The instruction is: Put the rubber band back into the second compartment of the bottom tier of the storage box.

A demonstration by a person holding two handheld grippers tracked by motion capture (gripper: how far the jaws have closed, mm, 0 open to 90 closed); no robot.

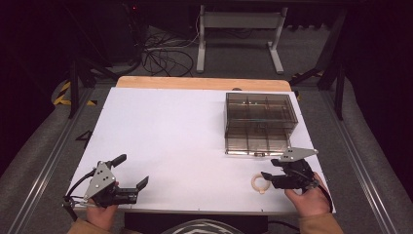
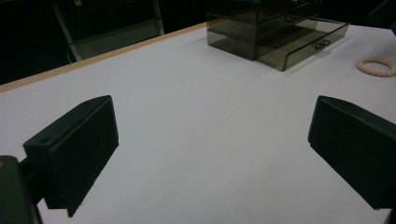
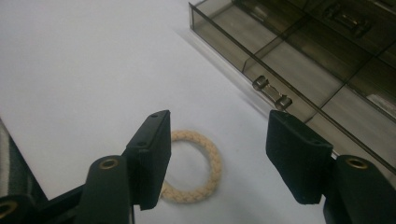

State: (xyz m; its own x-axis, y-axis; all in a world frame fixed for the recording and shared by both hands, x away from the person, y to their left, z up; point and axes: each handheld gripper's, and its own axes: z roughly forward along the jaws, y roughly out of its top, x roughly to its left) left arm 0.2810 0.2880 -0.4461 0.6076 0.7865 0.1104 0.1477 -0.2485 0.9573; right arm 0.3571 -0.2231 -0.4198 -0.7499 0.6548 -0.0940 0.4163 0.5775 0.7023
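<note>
- A white surface (image 1: 170, 141) carries a smoked clear drawer organiser (image 1: 260, 122) at the far right, its bottom drawer (image 3: 299, 60) pulled open.
- The right hand-held gripper (image 1: 272, 176), near right, hovers over a braided cream rope ring (image 3: 196, 168) lying flat beside the drawer front; its jaws are half apart and straddle one side of the ring, not pressing it.
- The left hand-held gripper (image 1: 132, 171) rests released at the near left.
- Judged step: grasping the ring. Next it likely needs a lower, firmer pinch, then a lift toward the drawer.
</note>
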